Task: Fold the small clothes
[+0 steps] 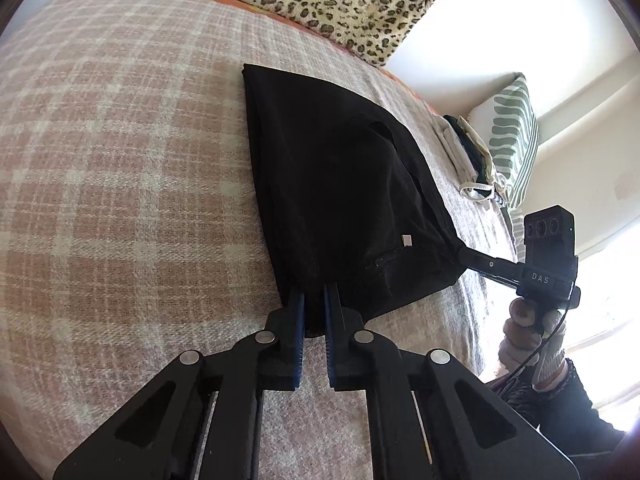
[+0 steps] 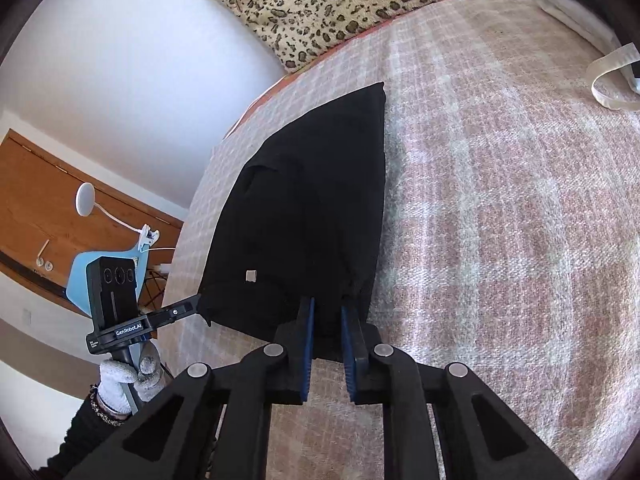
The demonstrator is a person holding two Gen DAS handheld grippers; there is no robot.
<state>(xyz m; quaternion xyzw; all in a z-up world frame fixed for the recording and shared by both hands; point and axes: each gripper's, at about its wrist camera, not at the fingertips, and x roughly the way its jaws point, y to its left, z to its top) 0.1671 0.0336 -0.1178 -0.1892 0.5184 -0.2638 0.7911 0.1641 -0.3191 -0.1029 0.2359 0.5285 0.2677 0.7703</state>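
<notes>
The black garment lies mid-frame on the plaid blanket, its near edge lifted; the left gripper is clamped on one corner, the right gripper on the other, leopard-print cushion at the top

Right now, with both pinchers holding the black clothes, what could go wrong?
1. Each gripper, left gripper and right gripper, seems to pinch only a corner of the black garment, so a corner might slip out.
2. The far end lies on the plaid blanket; dragging could bunch it.
3. The folded pile lies nearby and might get bumped.
</notes>
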